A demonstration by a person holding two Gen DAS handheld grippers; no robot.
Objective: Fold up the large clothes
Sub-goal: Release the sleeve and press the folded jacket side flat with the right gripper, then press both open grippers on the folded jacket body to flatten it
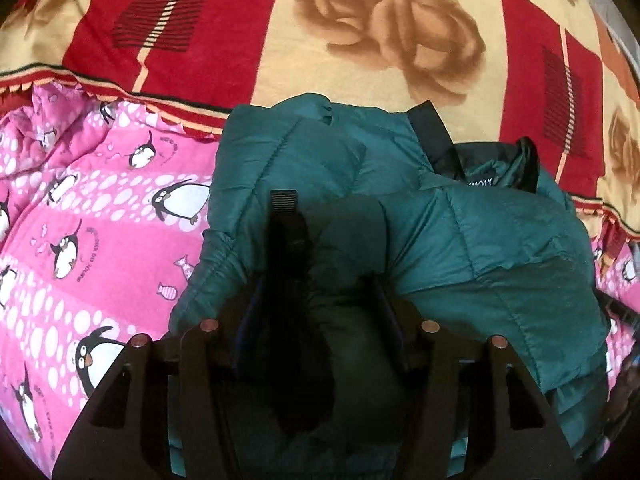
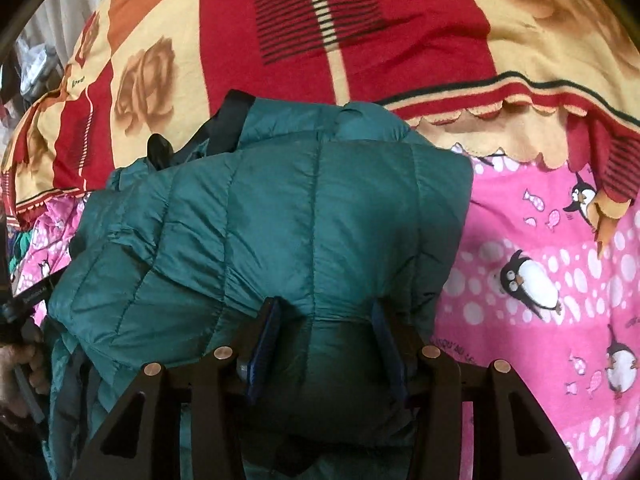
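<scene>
Teal quilted puffer jacket (image 1: 460,240), bunched into a thick mound, is lying on a pink penguin-print blanket (image 1: 100,220) with its long axis running roughly left to right across both views. Its black collar band (image 1: 434,136) is pointing away from me toward a red-and-cream rose-patterned blanket (image 1: 360,40), whose scalloped edge is overlapping the pink one.

I am holding my left tool (image 1: 328,276) over the near left part of the mound. One dark ribbed finger is lying on top of the fabric, a fold of jacket is sitting between the two fingers, and I cannot tell whether they are gripping it.

I am pinching the near edge of the jacket with my right tool (image 2: 324,332). Its blue-padded fingers (image 2: 264,340) are pressing in on a puffed roll of fabric from both sides.

The shell is showing a smooth, slightly shiny weave, stitched into puffy channels and creased at the seams. Both blankets are looking soft and fleecy.
</scene>
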